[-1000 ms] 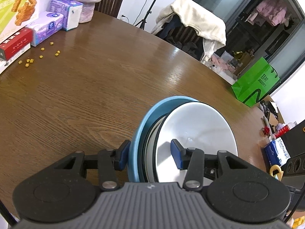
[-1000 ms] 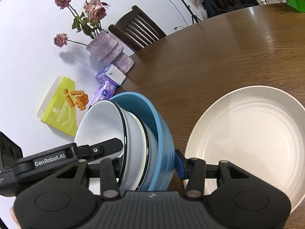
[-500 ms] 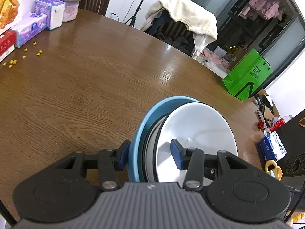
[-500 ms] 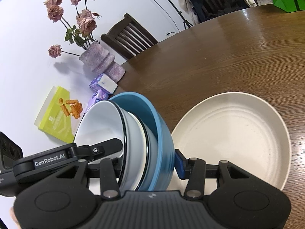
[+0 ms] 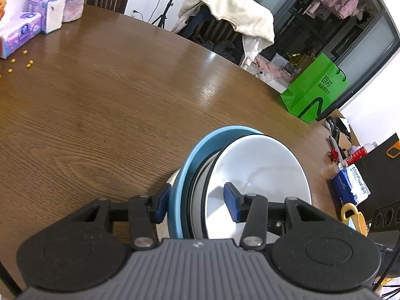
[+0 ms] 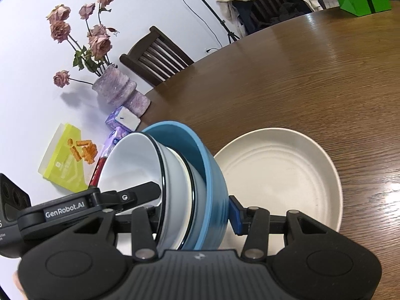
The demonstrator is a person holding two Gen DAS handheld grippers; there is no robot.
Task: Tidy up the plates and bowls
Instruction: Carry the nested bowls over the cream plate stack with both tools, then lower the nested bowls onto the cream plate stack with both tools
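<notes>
We grip the stack of nested bowls (image 5: 250, 175) from both sides: our left hand-held gripper (image 5: 196, 203) and right hand-held gripper (image 6: 200, 215) each clamp its rims, above the cream plate (image 6: 280, 175) on the wooden surface (image 5: 112, 100).

Since one second ago both claws have carried the nested bowls (image 6: 190, 190) across the table (image 6: 287, 80) toward the cream plate (image 6: 282, 175), so that the blue outer bowl (image 6: 212, 175) now overlaps the plate's near rim in the right wrist view.
</notes>
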